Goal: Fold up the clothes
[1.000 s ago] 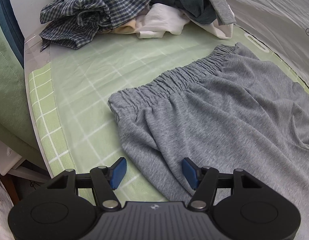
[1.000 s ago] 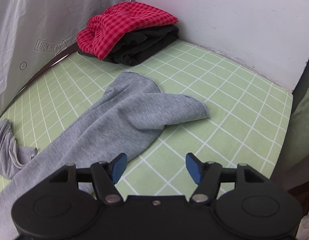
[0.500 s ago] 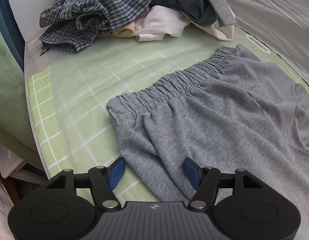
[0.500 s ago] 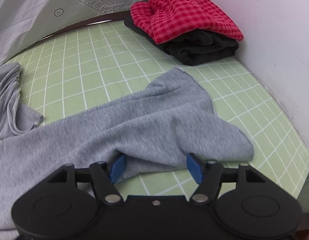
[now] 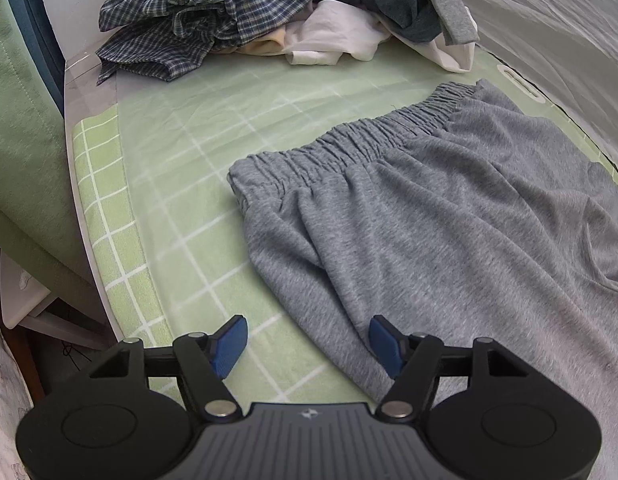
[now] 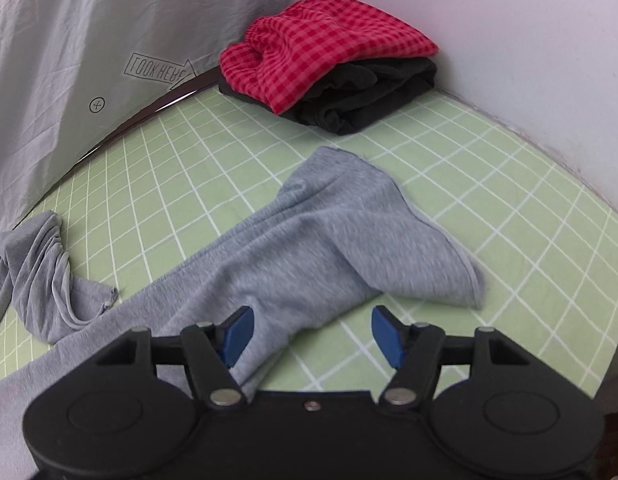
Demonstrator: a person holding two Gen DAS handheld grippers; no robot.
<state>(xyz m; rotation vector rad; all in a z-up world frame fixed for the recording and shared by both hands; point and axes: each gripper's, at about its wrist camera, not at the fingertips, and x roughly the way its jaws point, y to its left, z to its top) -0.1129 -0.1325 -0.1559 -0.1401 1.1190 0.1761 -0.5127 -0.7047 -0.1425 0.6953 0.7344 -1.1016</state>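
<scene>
left gripper (image 5: pixel 307 344): our fingers spread, hovering at the grey sweatpants (image 5: pixel 449 216) hip edge
right gripper (image 6: pixel 311 336): fingers spread over a pant leg (image 6: pixel 309 248)

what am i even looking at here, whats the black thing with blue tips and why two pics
The black thing is a handheld two-finger gripper; a person holds one in each hand, each carrying a fisheye camera looking along its fingers. One picture comes from the left gripper, the other from the right gripper. Both are open and hold nothing. A pair of grey sweatpants lies spread on a green checked table cover. The left view shows its waistband and a pile of unfolded clothes; the right view shows a leg end and a folded red checked garment stacked on a folded black one.
</scene>
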